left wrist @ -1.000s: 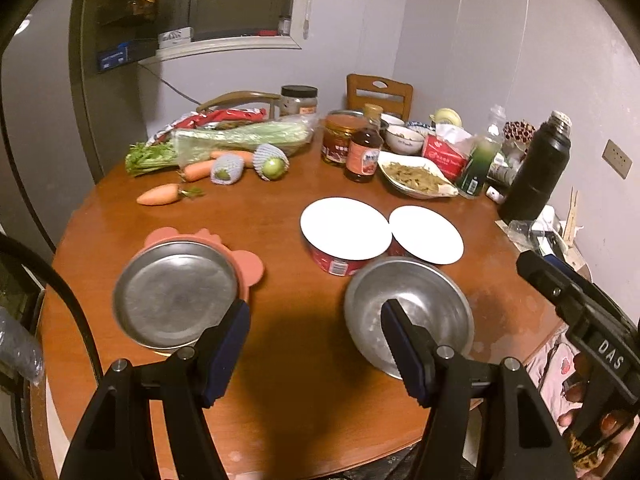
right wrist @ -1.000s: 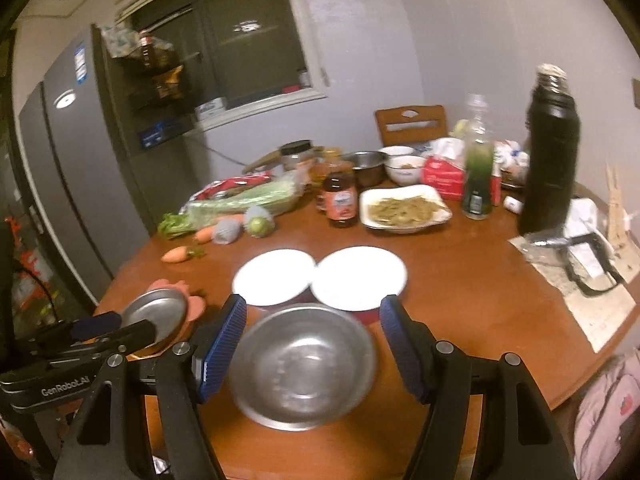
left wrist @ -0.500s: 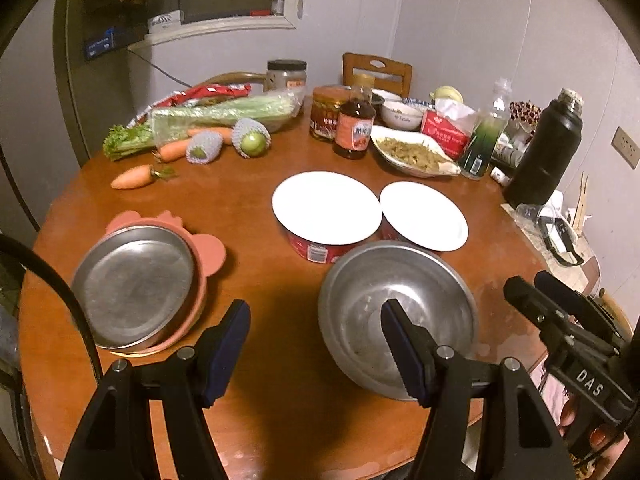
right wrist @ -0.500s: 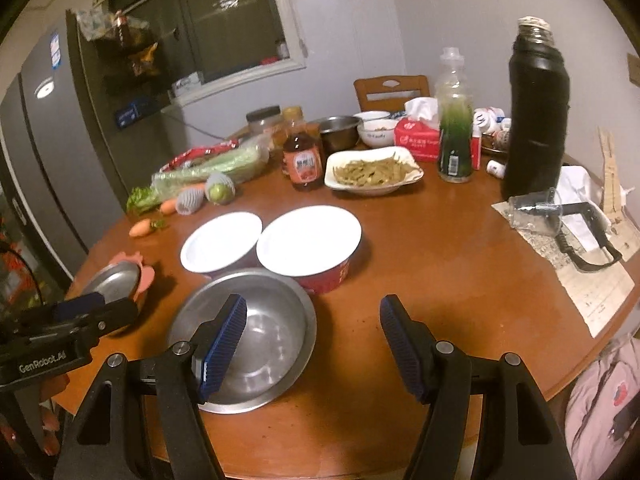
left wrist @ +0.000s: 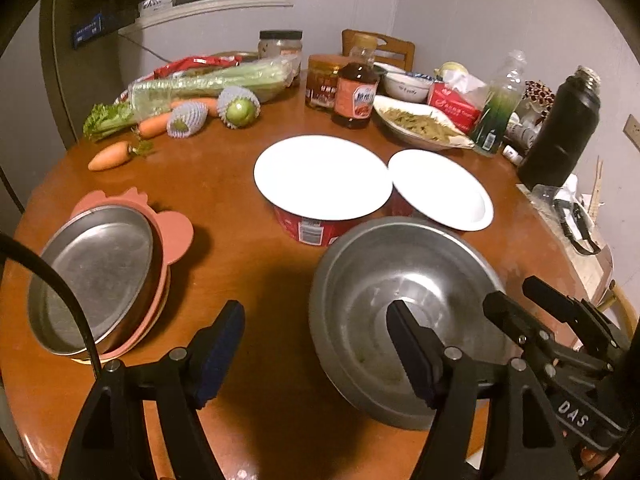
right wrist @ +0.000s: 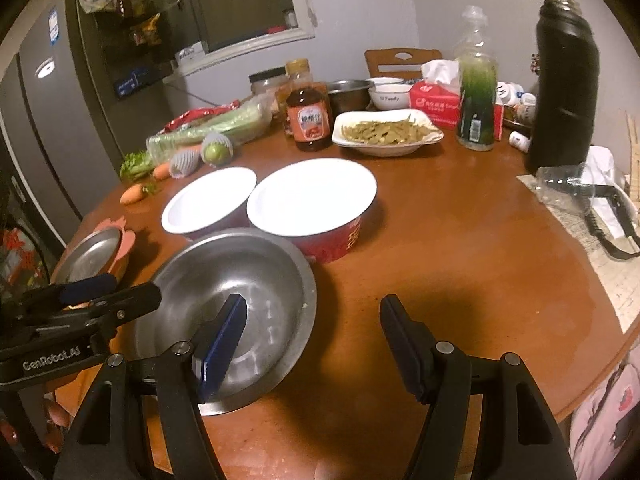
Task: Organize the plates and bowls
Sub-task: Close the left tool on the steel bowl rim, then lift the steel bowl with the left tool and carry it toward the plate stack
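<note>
Steel bowl [left wrist: 404, 312] sits on the round wooden surface [left wrist: 224, 184] at its near edge, about 6 o'clock. 2 white-lined red bowls [left wrist: 322, 184] stand just behind it at 12 o'clock. Steel plate [left wrist: 94, 276] rests on a pink mat [left wrist: 176, 232] at 9 o'clock. Left tool [left wrist: 316, 354]: jaws apart, just been widening, 1 finger above the steel bowl, nothing clamped. Right tool [right wrist: 312, 346]: jaws apart, straddling the bowl's right rim, not gripping.
</note>
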Available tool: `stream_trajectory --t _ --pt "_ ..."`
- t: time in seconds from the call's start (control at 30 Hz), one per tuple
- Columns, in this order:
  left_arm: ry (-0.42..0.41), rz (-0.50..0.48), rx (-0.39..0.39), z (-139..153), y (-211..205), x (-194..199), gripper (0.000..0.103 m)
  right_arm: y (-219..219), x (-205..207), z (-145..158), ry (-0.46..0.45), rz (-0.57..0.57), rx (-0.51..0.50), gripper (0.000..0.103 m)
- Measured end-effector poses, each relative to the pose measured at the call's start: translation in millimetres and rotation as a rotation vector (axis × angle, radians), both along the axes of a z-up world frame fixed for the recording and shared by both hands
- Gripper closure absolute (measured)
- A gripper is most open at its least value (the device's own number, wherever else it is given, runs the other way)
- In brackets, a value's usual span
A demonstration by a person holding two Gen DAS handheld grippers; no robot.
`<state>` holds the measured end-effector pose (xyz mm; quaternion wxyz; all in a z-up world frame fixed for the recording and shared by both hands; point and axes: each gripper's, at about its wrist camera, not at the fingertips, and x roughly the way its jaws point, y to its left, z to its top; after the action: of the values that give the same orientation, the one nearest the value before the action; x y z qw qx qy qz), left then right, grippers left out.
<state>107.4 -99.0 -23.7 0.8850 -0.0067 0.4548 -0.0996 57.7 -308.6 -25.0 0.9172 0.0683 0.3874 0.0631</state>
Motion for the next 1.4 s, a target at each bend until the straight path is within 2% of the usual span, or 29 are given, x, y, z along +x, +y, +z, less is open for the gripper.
stream_trajectory --t 0.23,0.37,0.53,0.7,0.97,1.4 --pt "0.023 0.002 0.021 -14.1 -1.2 10.9 0.030 4.4 10.5 -11.5 0.002 0.024 -0.029 0.034" --pt "0.026 -0.004 0.046 -19.4 -7.3 14.4 0.030 3.4 16.5 -17.2 0.007 0.041 -0.016 0.048" --pt "0.036 -0.031 0.037 -24.3 -14.9 15.6 0.030 4.9 19.6 -22.5 0.016 0.067 -0.008 0.063" --pt "0.047 -0.081 -0.014 -23.5 -23.4 11.3 0.042 8.2 18.4 -22.1 0.005 0.113 0.016 0.072" --pt "0.036 -0.085 0.011 -21.6 -22.8 2.7 0.045 16.9 12.4 -18.1 -0.011 0.142 -0.017 0.074" --pt "-0.013 -0.004 0.016 0.4 20.5 -21.4 0.045 54.0 -5.2 1.6 -0.059 0.235 -0.023 0.073"
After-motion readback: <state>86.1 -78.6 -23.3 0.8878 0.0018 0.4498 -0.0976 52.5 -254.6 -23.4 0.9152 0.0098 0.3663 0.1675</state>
